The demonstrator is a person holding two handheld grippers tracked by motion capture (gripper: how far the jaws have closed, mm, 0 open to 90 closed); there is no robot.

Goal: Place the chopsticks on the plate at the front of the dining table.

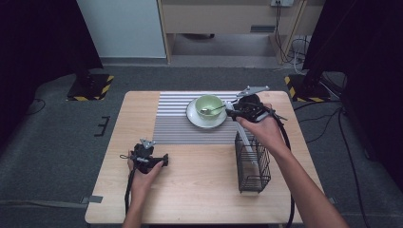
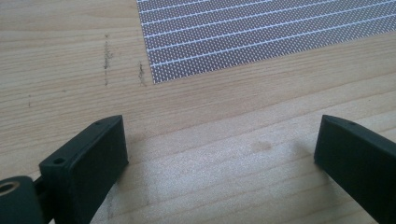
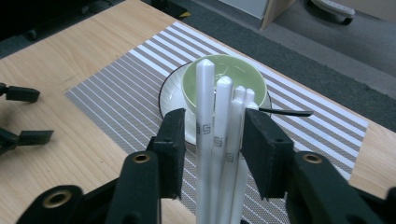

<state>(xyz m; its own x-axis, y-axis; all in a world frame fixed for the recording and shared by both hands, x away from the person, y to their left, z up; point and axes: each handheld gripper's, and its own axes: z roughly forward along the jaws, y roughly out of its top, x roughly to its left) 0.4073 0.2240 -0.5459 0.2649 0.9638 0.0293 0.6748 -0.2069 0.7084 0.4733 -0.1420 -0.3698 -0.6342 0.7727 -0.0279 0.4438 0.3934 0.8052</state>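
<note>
My right tongs (image 3: 212, 135) clench 4 white chopsticks (image 3: 219, 140) above the wire basket (image 1: 252, 164), probably lifting them toward the green bowl (image 3: 224, 77). My left tongs (image 2: 219, 154) rest released on the tabletop (image 2: 210, 116).

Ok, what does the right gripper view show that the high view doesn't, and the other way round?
Right gripper view: the square marks printed on the white chopsticks, with the right tongs closed on the bundle. High view: the wire basket the chopsticks stand in, and the person's forearms. Both: green bowl on its plate, the spoon in it, the striped mat and the open left tongs.
</note>
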